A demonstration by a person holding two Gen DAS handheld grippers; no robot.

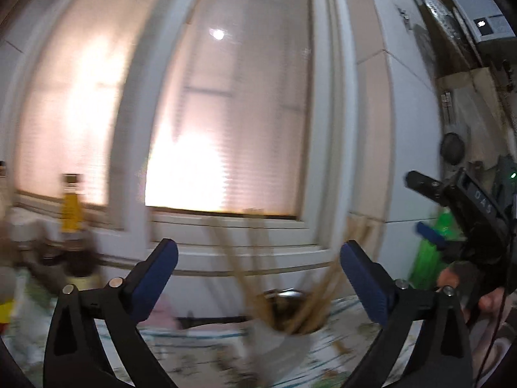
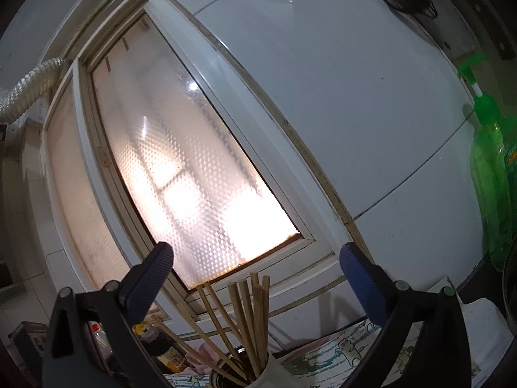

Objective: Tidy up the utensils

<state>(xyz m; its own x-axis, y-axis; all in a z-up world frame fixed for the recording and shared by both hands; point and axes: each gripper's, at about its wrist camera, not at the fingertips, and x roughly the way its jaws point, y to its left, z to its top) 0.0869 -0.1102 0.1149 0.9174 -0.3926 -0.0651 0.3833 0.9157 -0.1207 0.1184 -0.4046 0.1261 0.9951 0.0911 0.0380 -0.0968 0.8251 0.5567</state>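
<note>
Several wooden chopsticks stand fanned out in a white cup on a patterned cloth. My right gripper is open above and behind them, its blue pads wide apart and nothing between them. In the blurred left wrist view the same chopsticks lean in the white cup, low between the fingers of my open left gripper, which touches none of them. At the right edge of that view a hand holds the right gripper, also open.
A frosted window and white tiled wall fill the background. A green pump bottle stands at the right. A yellow-labelled bottle and jars sit at the left on the sill side. A cartoon-print cloth covers the counter.
</note>
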